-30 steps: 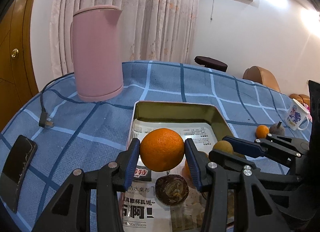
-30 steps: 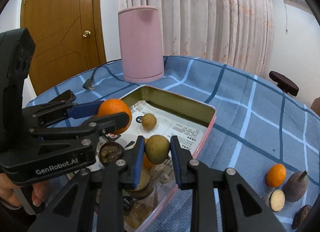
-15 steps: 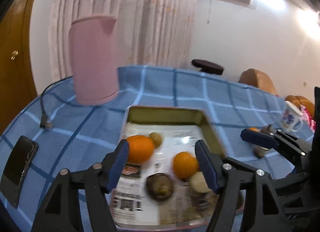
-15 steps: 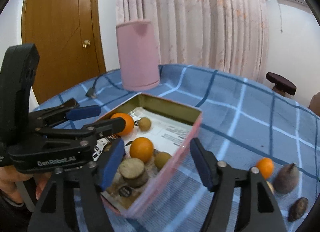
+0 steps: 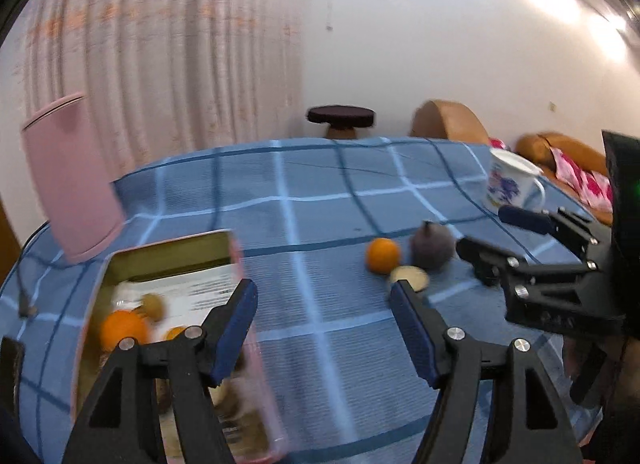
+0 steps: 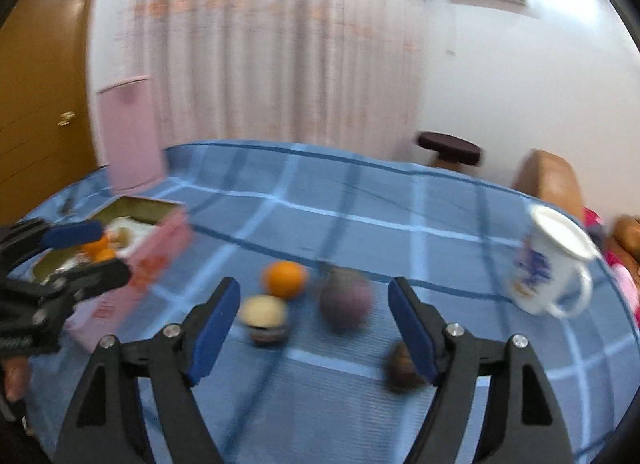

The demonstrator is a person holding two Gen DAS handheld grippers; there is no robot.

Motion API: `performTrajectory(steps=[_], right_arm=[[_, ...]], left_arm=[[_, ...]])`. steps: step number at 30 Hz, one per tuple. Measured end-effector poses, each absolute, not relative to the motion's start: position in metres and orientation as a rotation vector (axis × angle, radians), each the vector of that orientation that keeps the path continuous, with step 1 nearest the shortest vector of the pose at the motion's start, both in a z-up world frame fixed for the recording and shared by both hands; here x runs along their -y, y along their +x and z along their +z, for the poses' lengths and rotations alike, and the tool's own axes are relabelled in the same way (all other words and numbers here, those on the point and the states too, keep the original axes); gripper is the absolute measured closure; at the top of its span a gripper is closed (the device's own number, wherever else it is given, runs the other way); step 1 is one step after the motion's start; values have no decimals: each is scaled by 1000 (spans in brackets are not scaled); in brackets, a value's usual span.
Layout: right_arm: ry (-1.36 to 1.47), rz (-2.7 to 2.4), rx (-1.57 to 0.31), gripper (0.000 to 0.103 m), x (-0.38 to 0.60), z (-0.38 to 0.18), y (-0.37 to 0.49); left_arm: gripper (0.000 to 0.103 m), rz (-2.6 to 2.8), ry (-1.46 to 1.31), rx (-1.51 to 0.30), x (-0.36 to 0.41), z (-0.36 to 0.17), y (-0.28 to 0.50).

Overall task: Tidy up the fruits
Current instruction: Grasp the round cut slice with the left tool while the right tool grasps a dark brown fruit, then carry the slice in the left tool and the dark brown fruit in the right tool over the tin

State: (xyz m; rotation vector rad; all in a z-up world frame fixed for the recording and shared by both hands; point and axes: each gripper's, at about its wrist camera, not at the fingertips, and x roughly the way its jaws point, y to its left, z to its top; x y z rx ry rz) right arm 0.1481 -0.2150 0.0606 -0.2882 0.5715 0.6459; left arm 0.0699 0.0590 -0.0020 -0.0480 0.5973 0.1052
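Note:
A pink tin box (image 5: pixel 236 260) lined with printed paper holds an orange (image 5: pixel 122 330), a small brown fruit (image 5: pixel 153 304) and other fruit; it also shows in the right wrist view (image 6: pixel 160 240). On the blue checked cloth lie a small orange (image 6: pixel 285 279), a dark purple fruit (image 6: pixel 345 303), a cut half fruit (image 6: pixel 264 318) and a brown piece (image 6: pixel 400 364). My left gripper (image 5: pixel 324 328) is open and empty, right of the box. My right gripper (image 6: pixel 314 328) is open and empty, just before the loose fruits. Both views are blurred.
A pink kettle (image 5: pixel 70 179) stands behind the box, with its cord at the left. A white flowered mug (image 6: pixel 554 264) stands at the right of the table. A dark stool (image 5: pixel 340 119) and a brown chair (image 5: pixel 448 121) are beyond the table's far edge.
Both grippers opened and dropped their fruit into the box: the left its orange, the right its brown fruit. Both then swung right toward the loose fruits on the cloth.

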Motion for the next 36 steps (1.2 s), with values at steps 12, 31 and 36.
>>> performTrajectory(steps=[12,31,36], right_arm=[[-269,533,-728,38,251,38,184],[-263,580,-845,59,250,23,195],[-249,607,-768,60,252,33,185]], left_arm=[[33,-2,-30,-739,-16,-31,129],[66,-41,-73,-838,-19,-51,159],[66,-32,-72,-772,-20,-43,149]])
